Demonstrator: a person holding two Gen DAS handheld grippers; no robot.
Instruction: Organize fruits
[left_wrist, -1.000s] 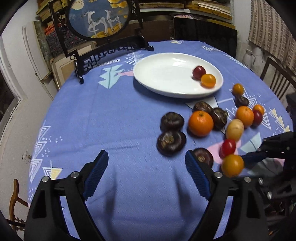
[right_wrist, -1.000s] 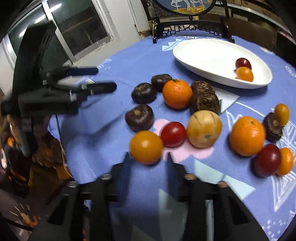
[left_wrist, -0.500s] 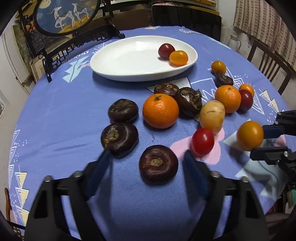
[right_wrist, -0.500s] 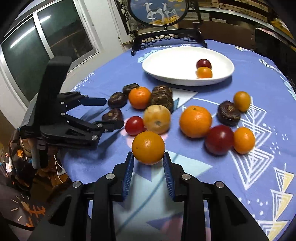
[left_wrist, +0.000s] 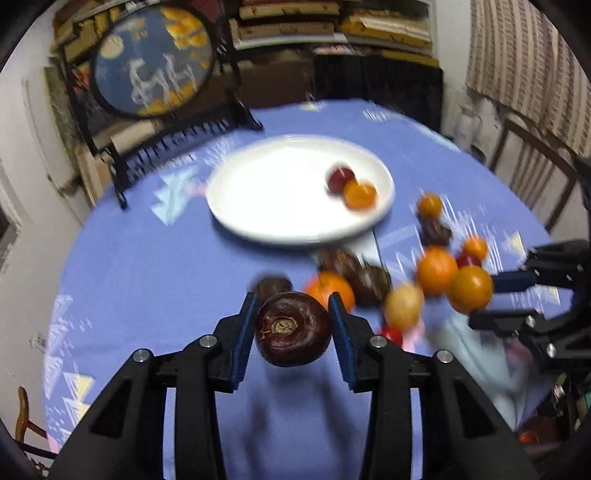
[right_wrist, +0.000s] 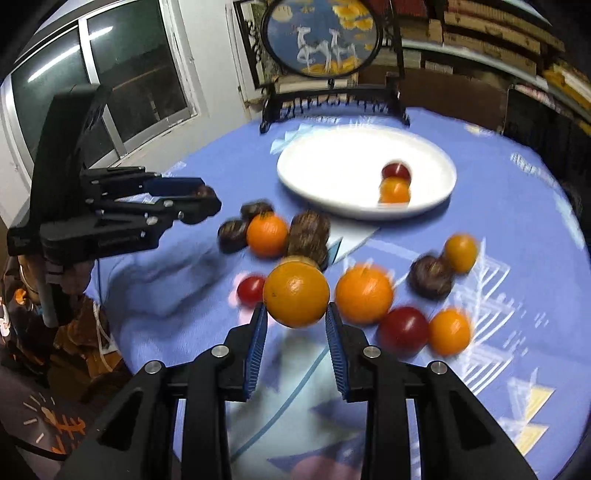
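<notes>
My left gripper (left_wrist: 292, 317) is shut on a dark brown round fruit (left_wrist: 293, 328) and holds it above the blue tablecloth. My right gripper (right_wrist: 295, 314) is shut on an orange tomato (right_wrist: 296, 293), also lifted; it shows in the left wrist view (left_wrist: 470, 289). The white plate (left_wrist: 266, 199) lies beyond, with a red fruit (left_wrist: 340, 178) and an orange fruit (left_wrist: 359, 195) on it. Several loose fruits lie on the cloth: an orange (right_wrist: 364, 294), a red tomato (right_wrist: 250, 290), dark fruits (right_wrist: 308, 234).
A round painted screen on a black stand (left_wrist: 151, 62) stands behind the plate. Chairs (left_wrist: 532, 173) stand at the table's right. A window (right_wrist: 122, 81) is at the left in the right wrist view. The left gripper's body (right_wrist: 110, 210) reaches in from the left.
My left gripper closed on the dark fruit and lifted it. My right gripper raised the orange tomato higher. Both views are blurred by motion.
</notes>
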